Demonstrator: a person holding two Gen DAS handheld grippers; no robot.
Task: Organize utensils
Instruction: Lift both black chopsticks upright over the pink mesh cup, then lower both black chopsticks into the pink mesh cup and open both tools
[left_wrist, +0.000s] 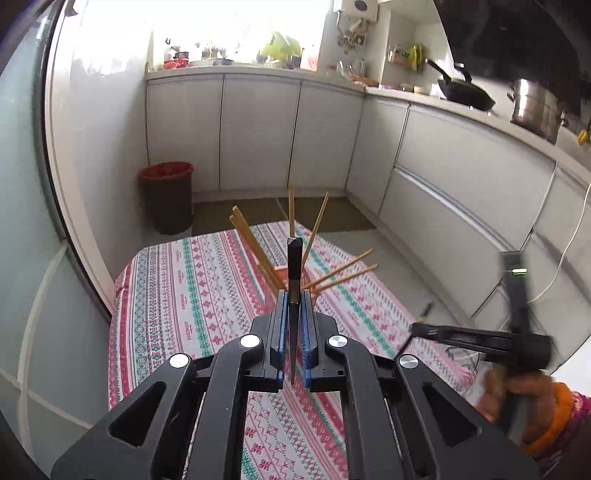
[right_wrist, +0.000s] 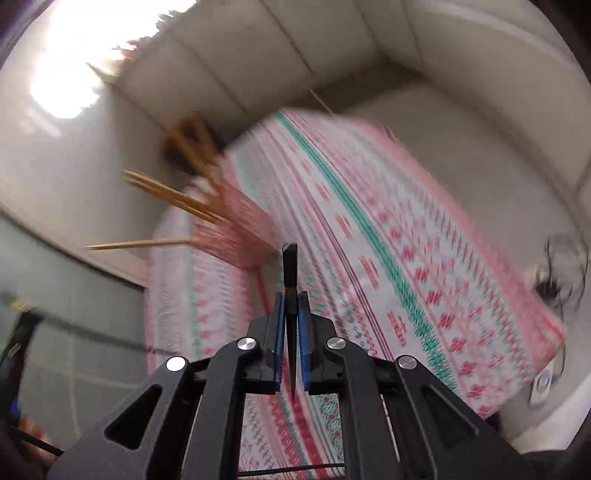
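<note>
Each gripper, left (left_wrist: 294, 301) and right (right_wrist: 292, 301), is clamped on a black chopstick (left_wrist: 294, 269) pointing forward; the holder (left_wrist: 281, 274) of wooden chopsticks (left_wrist: 255, 245) lies straight ahead of the left, nearer it.

My left gripper (left_wrist: 294, 301) is matte black with triangular cut-outs in its linkage arms, four round silver screws (left_wrist: 249, 341) across the joints and blue pads (left_wrist: 305, 325) lining the fingers. My right gripper (right_wrist: 292, 301) matches it. My right hand (left_wrist: 517, 391) shows bare skin, an orange cuff (left_wrist: 554, 417) and a pink patterned sleeve (left_wrist: 580, 410).
</note>
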